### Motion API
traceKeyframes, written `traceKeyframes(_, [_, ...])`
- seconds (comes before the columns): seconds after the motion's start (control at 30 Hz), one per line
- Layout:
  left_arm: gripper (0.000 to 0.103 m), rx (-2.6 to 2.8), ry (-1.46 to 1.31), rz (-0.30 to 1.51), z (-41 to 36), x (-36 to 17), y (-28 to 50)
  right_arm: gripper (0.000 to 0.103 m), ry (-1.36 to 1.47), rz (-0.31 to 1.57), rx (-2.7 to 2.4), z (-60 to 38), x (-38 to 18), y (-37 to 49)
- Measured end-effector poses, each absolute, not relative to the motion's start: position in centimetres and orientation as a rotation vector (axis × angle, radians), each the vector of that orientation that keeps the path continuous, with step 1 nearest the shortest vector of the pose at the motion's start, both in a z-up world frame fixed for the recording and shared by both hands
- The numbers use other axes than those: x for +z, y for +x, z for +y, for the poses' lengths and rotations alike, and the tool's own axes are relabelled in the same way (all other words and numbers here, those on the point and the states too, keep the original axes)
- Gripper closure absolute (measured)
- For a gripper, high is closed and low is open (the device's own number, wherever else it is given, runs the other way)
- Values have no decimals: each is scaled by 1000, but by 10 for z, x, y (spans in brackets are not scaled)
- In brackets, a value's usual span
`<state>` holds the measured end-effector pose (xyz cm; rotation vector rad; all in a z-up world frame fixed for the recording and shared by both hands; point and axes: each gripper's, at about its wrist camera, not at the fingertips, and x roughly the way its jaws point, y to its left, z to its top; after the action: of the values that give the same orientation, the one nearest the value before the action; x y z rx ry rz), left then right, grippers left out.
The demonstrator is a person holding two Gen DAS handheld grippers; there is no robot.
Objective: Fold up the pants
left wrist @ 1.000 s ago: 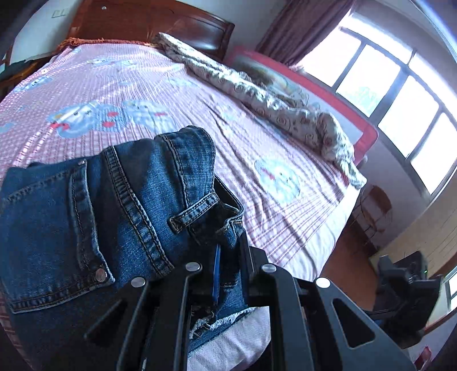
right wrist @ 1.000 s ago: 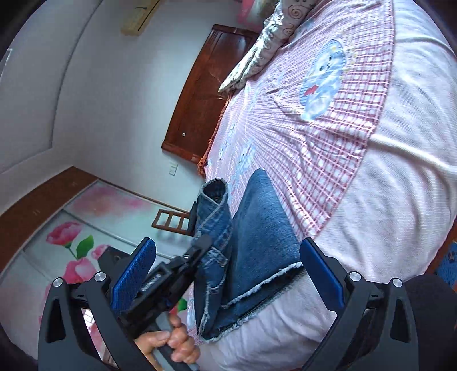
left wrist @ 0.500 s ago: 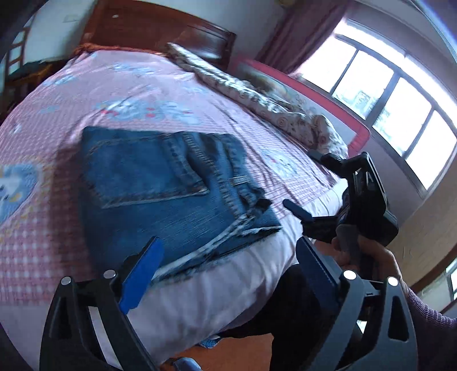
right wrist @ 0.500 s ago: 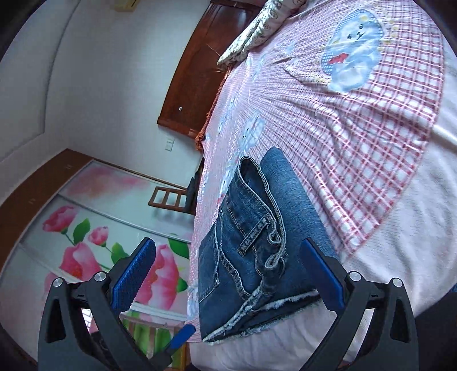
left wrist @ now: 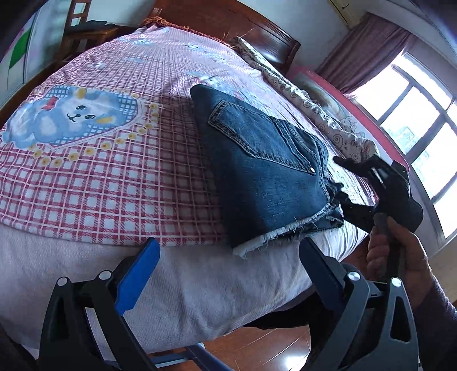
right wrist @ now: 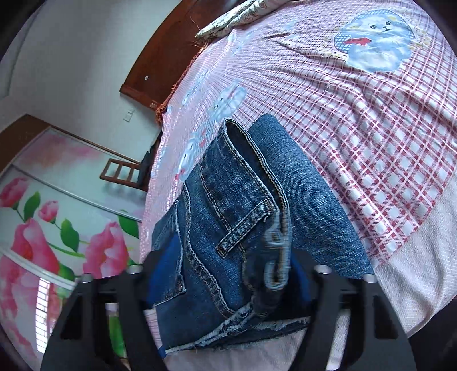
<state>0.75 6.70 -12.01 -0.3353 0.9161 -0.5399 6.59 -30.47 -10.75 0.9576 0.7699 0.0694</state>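
Observation:
The folded blue jeans (left wrist: 265,171) lie near the front edge of the bed (left wrist: 114,185), frayed hem toward me. My left gripper (left wrist: 228,248) stands open just short of that hem, with nothing held. In the left wrist view my right gripper (left wrist: 345,188) comes in from the right, held by a person's hand (left wrist: 400,251), one finger above the stack's edge and one below. In the right wrist view the jeans (right wrist: 242,214) fill the gap of my right gripper (right wrist: 228,265). Its jaws are closing and the blue pads (right wrist: 162,256) press the waistband side of the stack.
A rolled patterned quilt (left wrist: 314,108) runs along the far right of the bed, below a wooden headboard (left wrist: 228,22). A wooden chair (left wrist: 80,31) stands at the far left. Wooden floor (left wrist: 271,348) lies below the bed's front edge. Windows (left wrist: 414,128) are on the right.
My left gripper let go of the jeans, opened wide and drew back to the bed's edge. The jeans now lie flat and folded. My right gripper moved in and narrowed onto them.

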Motion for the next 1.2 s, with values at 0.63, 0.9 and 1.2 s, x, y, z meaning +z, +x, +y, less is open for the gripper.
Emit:
traceKeyframes(0.63, [3, -468, -382, 891, 86, -124, 19, 92, 1140, 644, 33, -344, -161, 19])
traceKeyframes(0.9, [3, -454, -325, 885, 75, -122, 16, 85, 1142, 558, -146, -353, -119, -5])
traceKeyframes(1.2, [2, -448, -278, 886, 69, -123, 12, 46, 1061, 534, 220, -312, -89, 80])
